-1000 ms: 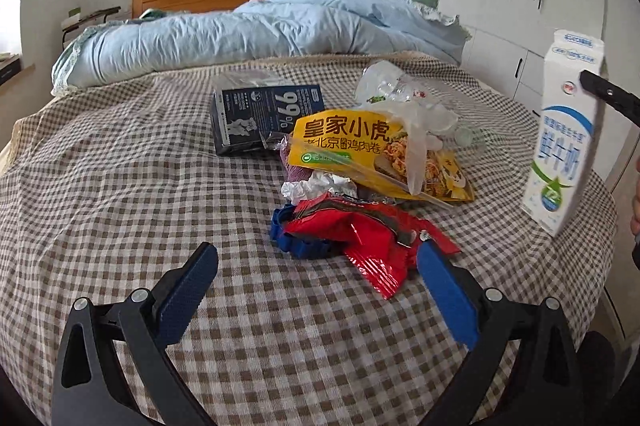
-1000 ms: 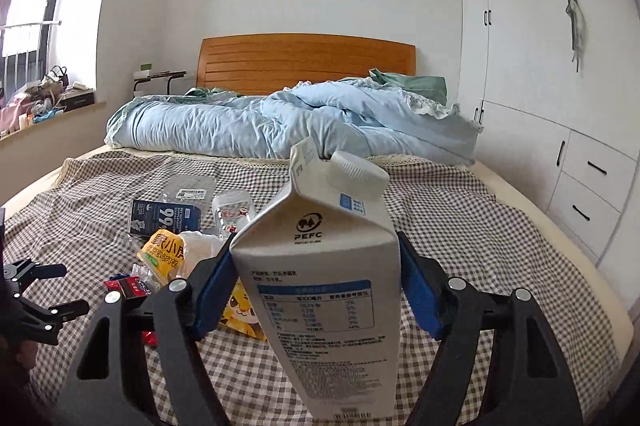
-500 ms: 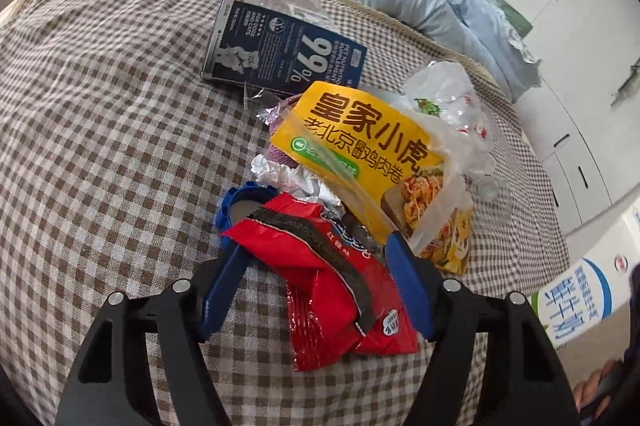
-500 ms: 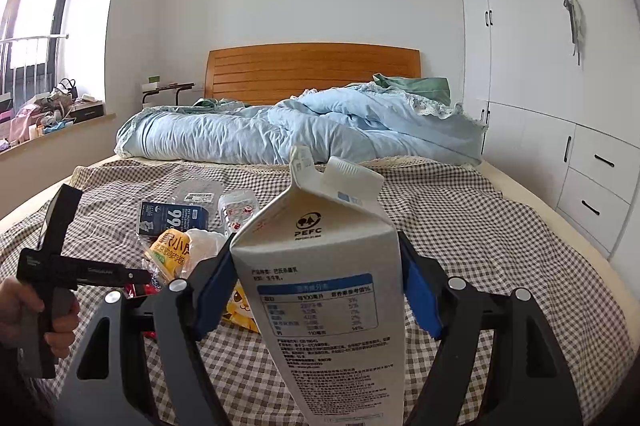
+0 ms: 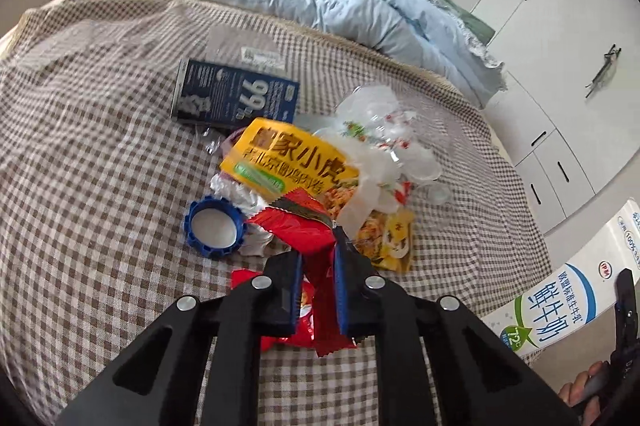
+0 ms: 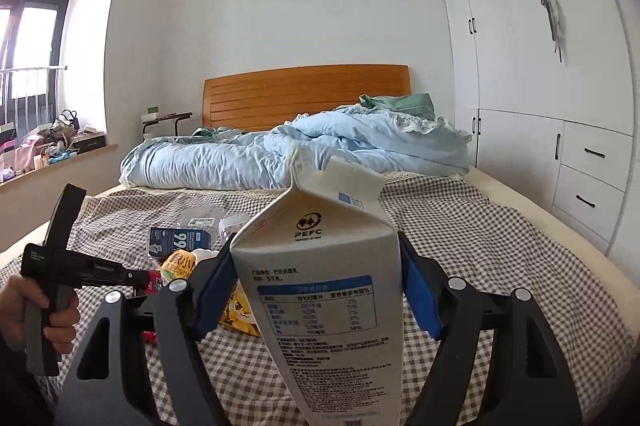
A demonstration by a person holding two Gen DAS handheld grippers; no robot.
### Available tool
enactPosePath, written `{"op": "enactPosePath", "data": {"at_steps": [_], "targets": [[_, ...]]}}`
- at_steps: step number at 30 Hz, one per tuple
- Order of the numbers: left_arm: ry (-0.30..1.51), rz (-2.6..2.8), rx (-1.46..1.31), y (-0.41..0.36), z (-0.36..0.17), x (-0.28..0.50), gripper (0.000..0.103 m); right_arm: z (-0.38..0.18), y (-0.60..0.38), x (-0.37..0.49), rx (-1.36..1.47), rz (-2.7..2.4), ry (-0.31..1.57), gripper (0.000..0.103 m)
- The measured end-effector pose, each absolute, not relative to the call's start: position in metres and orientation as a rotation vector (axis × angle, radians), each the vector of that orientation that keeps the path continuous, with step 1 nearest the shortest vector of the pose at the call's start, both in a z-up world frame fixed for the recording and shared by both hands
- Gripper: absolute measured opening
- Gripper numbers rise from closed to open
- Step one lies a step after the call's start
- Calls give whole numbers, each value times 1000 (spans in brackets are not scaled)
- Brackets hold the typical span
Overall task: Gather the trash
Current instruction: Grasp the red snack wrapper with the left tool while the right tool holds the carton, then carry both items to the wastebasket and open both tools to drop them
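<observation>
My left gripper (image 5: 318,262) is closing on a crumpled red snack wrapper (image 5: 304,230), pinched between its blue pads and lifted off the checked bedspread (image 5: 100,185). Beside it lie a blue bottle cap (image 5: 214,226), a yellow snack bag (image 5: 288,161), a dark blue carton marked 99% (image 5: 236,97) and clear plastic packaging (image 5: 384,133). My right gripper (image 6: 316,290) is shut on a white milk carton (image 6: 320,278), held upright above the bed; that carton (image 5: 576,290) also shows at the right in the left wrist view. The left gripper (image 6: 120,276) shows at the left in the right wrist view.
A rumpled light blue duvet (image 6: 280,153) lies against the wooden headboard (image 6: 304,93). White wardrobes with drawers (image 6: 560,129) line the right wall. A cluttered window sill (image 6: 52,149) runs along the left. A hand (image 6: 24,314) grips the left tool's handle.
The left jaws went from wide open around the red wrapper to pinching it, and the wrapper has come up off the bedspread, uncovering the blue cap. The right gripper shifted slightly, still gripping the carton.
</observation>
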State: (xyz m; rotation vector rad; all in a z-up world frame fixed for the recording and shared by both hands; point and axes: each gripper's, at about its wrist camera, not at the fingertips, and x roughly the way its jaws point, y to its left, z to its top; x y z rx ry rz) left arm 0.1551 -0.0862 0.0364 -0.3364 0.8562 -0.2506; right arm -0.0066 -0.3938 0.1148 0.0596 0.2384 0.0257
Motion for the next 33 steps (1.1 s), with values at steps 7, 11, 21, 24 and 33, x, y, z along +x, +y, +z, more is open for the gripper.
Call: {"op": "enactPosePath", "data": {"at_steps": [7, 11, 21, 24, 33], "targets": [[719, -390, -261, -126, 79, 118, 9, 129, -422, -52, 62, -52, 187, 72], [699, -528, -216, -162, 84, 92, 8, 128, -444, -91, 62, -120, 191, 72], [784, -869, -107, -288, 55, 7, 7, 93, -502, -195, 102, -379, 310, 72], [825, -952, -54, -329, 36, -26, 7, 64, -512, -220, 131, -426, 374, 72], [1001, -1039, 159, -401, -43, -94, 7, -64, -534, -260, 355, -505, 506, 72]]}}
